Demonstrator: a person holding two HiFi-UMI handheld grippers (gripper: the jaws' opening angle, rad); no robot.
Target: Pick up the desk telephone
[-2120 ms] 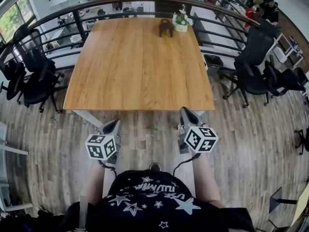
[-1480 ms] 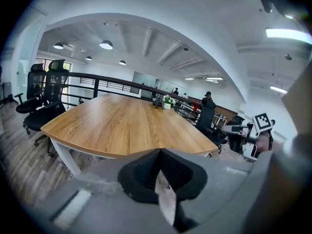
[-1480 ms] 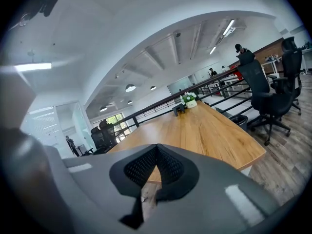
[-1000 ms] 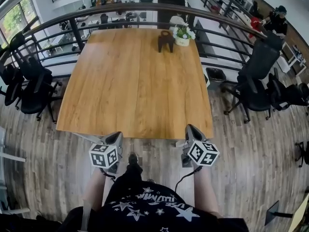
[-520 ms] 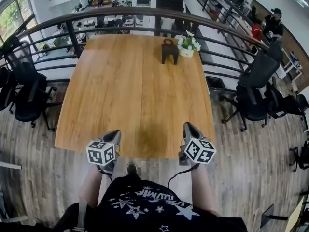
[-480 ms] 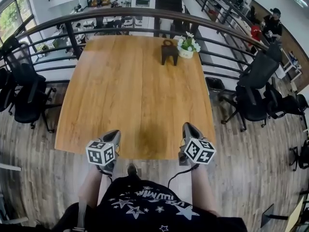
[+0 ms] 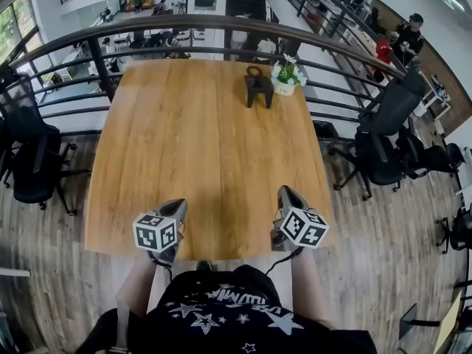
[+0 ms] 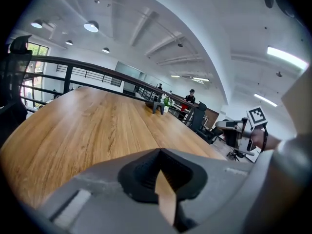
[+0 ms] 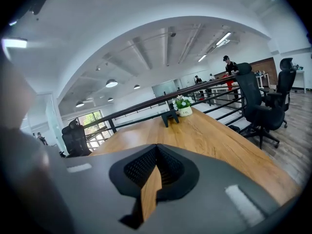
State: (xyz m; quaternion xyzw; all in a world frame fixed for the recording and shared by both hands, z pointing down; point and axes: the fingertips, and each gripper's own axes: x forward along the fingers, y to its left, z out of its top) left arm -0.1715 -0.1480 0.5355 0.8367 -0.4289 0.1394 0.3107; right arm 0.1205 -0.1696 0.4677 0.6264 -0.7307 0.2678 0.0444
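The desk telephone is a small dark object standing at the far end of the wooden table, beside a potted plant. It also shows far off in the left gripper view and the right gripper view. My left gripper and right gripper hang side by side over the table's near edge, far from the telephone. Both are shut with nothing between their jaws, as seen at the left gripper and right gripper.
A white pot with flowers stands just right of the telephone. A dark railing curves behind the table. Black office chairs stand at the right and left. People stand far off at the upper right.
The person has walked up to the table. Both grippers, earlier over the floor in front of it, now reach over its near edge. The jaws stayed shut.
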